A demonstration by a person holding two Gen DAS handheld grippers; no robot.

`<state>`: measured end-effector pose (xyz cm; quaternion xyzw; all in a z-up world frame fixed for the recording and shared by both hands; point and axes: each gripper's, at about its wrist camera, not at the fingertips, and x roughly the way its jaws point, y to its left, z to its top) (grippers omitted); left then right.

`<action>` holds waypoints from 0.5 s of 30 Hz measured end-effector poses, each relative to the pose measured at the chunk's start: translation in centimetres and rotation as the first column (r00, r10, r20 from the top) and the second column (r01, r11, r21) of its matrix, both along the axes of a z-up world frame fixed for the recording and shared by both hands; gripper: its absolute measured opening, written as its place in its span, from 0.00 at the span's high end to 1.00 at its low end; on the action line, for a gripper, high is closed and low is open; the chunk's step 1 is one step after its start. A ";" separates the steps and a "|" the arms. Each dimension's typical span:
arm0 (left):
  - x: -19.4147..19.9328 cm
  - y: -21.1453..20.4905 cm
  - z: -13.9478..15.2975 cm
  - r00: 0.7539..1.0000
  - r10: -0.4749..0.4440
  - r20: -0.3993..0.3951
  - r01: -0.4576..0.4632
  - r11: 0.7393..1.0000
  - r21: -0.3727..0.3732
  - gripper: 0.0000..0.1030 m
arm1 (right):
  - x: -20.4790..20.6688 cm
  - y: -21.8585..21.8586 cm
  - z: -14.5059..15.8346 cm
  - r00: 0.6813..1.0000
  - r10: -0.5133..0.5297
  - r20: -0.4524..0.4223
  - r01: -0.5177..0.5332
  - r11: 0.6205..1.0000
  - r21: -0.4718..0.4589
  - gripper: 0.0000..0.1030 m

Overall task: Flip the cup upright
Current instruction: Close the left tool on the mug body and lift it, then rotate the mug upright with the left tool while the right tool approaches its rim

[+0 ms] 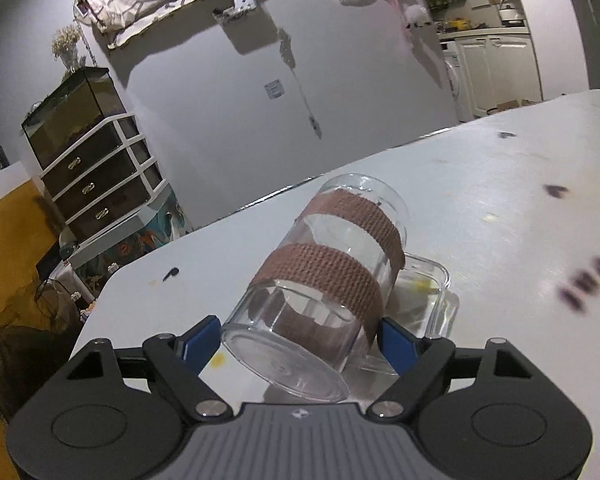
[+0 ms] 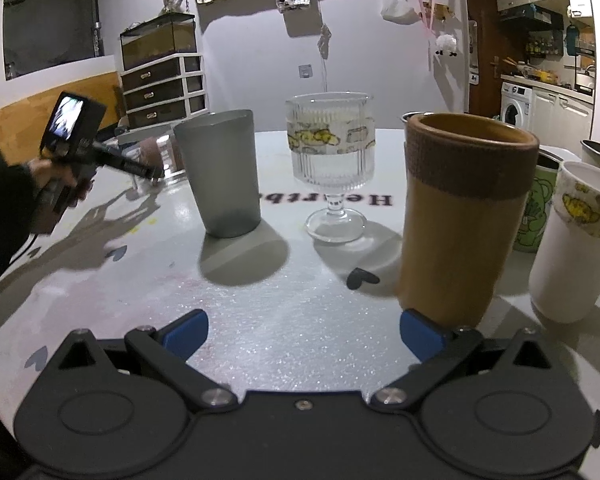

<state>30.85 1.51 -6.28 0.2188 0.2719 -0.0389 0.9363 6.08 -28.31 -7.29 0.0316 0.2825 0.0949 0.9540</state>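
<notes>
A clear glass mug [image 1: 320,284] with two brown woven bands lies tilted between the blue pads of my left gripper [image 1: 300,340], its base toward the camera and its mouth away, handle at the right. The jaws are shut on it near its base. In the right wrist view the left gripper [image 2: 148,170] and the mug in it show at the far left, small and blurred. My right gripper [image 2: 304,332] is open and empty above the white table [image 2: 280,300].
In the right wrist view a grey tumbler [image 2: 224,172], a ribbed stemmed glass [image 2: 332,160], a tall tan cup [image 2: 460,216], a white cup [image 2: 576,240] and a green mug [image 2: 540,208] stand upright on the table. The table's far edge [image 1: 340,172] lies just beyond the held mug.
</notes>
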 end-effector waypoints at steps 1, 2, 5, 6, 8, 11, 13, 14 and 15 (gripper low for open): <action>-1.1 -0.3 0.0 1.000 -0.002 -0.004 0.002 1.000 0.006 0.18 | -0.1 0.0 0.1 1.000 -0.001 0.002 0.001 1.000 0.003 0.00; -2.0 -0.5 0.0 1.000 -0.005 -0.008 0.006 1.000 0.013 0.18 | -0.2 -0.1 0.1 1.000 -0.002 0.004 0.002 1.000 0.005 0.00; -5.5 -1.4 0.1 0.999 -0.019 -0.029 0.020 0.999 0.040 0.19 | -0.9 -0.1 0.5 1.000 0.004 0.021 -0.004 1.000 0.013 0.00; -6.7 -1.7 0.1 0.999 -0.022 -0.039 0.024 0.998 0.049 0.20 | -1.1 -0.1 0.6 1.000 0.006 0.025 -0.006 1.000 0.014 0.00; -9.0 -2.3 0.3 0.998 -0.030 -0.061 0.035 0.997 0.070 0.20 | -1.6 0.0 0.7 0.999 0.007 0.034 -0.007 1.000 0.019 0.00; -12.0 -2.9 1.0 0.993 -0.048 -0.108 0.055 0.996 0.064 0.21 | -2.2 0.0 1.0 0.999 0.006 0.043 -0.007 1.000 0.028 0.00; -13.9 -3.4 1.3 0.989 -0.066 -0.132 0.074 0.996 0.057 0.21 | -2.7 0.1 1.2 0.999 0.010 0.051 -0.012 0.999 0.036 0.00; -14.9 -3.6 1.5 0.987 -0.071 -0.142 0.079 0.996 0.051 0.21 | -3.1 0.1 1.3 0.998 0.013 0.058 -0.015 0.999 0.038 0.00; -15.9 -3.9 1.6 0.986 -0.077 -0.151 0.085 0.995 0.048 0.22 | -3.4 0.1 1.5 0.998 0.015 0.066 -0.018 0.999 0.039 0.00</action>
